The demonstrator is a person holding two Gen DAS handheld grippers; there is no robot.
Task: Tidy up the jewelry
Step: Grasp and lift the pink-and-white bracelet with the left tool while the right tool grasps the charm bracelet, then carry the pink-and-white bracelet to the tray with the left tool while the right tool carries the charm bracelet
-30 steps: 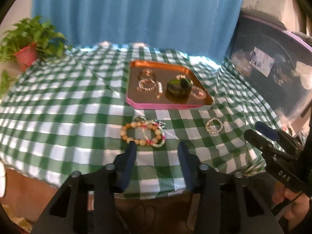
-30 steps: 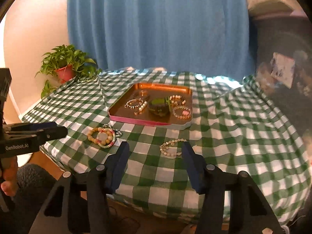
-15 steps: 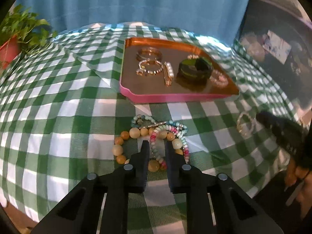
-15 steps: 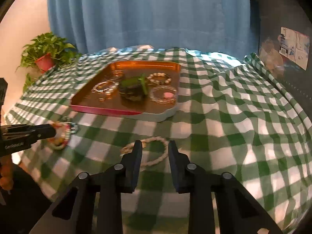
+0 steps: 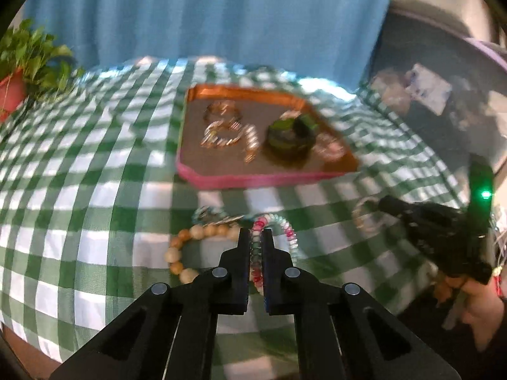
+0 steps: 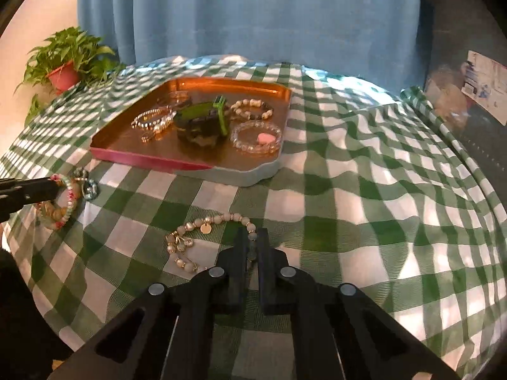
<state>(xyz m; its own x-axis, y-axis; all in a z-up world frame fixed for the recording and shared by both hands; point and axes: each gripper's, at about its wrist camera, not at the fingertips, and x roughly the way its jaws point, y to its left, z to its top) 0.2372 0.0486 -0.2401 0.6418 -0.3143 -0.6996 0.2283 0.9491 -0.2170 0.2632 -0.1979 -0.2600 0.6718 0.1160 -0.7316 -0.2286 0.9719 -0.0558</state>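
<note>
Pinching a pink-and-white disc-bead bracelet [image 5: 258, 255], the left gripper [image 5: 256, 237] works the green checked tablecloth [image 6: 348, 190]; the right gripper [image 6: 252, 237] clamps a pale pearl-bead bracelet [image 6: 202, 240] near the copper jewelry tray [image 6: 126, 155].

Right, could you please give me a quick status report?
Left tongs shut on pink-and-white bracelet. Right tongs shut on pearl bracelet. Both on checked cloth; tray path unobstructed.

Green-and-white checked tablecloth [image 6: 348, 190], copper tray [image 6: 259, 87] with pink edge, blue curtain [image 6: 253, 12].
</note>
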